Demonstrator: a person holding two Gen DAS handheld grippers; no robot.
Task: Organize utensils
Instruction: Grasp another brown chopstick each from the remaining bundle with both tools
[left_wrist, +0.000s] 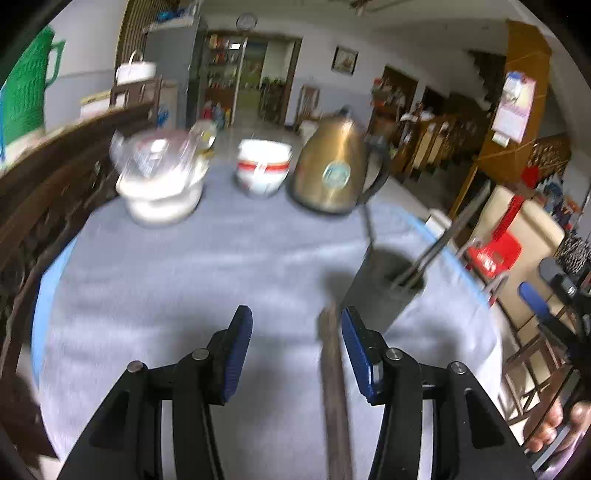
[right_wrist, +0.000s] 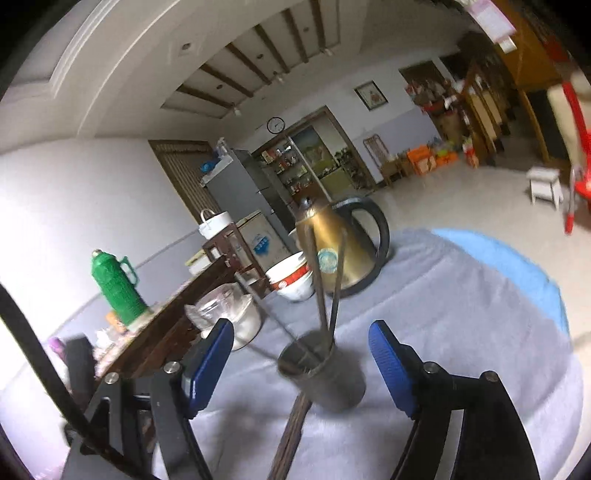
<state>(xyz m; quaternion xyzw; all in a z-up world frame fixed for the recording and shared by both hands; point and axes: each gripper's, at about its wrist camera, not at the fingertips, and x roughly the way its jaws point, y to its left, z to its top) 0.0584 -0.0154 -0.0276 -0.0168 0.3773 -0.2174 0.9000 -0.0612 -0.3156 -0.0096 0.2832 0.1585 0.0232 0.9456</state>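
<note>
A grey cloth covers the worktop in a lived-in room, with a brass kettle and bowls at its far side. Both tools stand open, gripping nothing: a dark chopstick lies loose between the left tool pads, and the metal holder with its chopsticks stands between the right tool pads, untouched.

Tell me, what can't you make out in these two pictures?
- Dark stick, left wrist view: blurred, lower end cut off by the frame edge; whether the open left gripper touches it is unclear.
- Steel cup, right wrist view: its walls hide the utensils' lower ends.
- Clear lidded container, left wrist view: contents blurred.
</note>
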